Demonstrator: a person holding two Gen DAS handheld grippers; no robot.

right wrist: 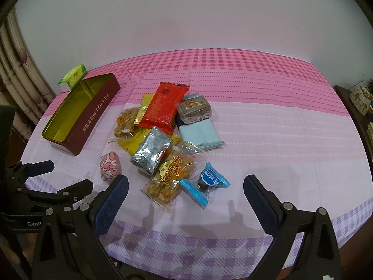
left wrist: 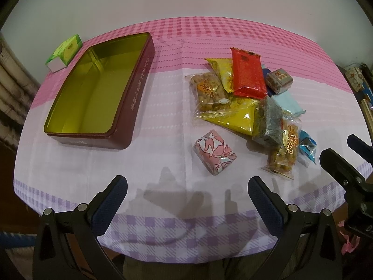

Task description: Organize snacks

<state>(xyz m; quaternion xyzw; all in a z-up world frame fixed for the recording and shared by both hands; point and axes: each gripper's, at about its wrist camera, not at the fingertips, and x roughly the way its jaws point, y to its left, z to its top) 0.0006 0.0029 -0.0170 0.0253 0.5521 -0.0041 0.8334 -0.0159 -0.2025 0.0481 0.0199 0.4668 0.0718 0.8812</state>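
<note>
An open maroon tin (left wrist: 130, 98) (right wrist: 93, 119) with a gold, bare inside stands at the table's left. Right of it lies a heap of wrapped snacks: a red packet (left wrist: 248, 72) (right wrist: 162, 106), gold packets (left wrist: 235, 119), a silver pouch (right wrist: 151, 152), clear bags of fried twists (right wrist: 171, 177), a pale blue packet (right wrist: 199, 133), a blue candy (right wrist: 205, 183). A pink flowered packet (left wrist: 215, 151) (right wrist: 110, 166) lies apart, nearer me. My left gripper (left wrist: 187, 197) hangs open just short of it. My right gripper (right wrist: 186, 196) is open before the twists and candy.
A green and white small box (left wrist: 66, 51) (right wrist: 73, 75) sits behind the tin. The pink and lilac checked cloth (left wrist: 174, 221) covers the table to its near edge. A curtain hangs at the left, and a dark shelf (right wrist: 359, 107) with clutter stands at the right.
</note>
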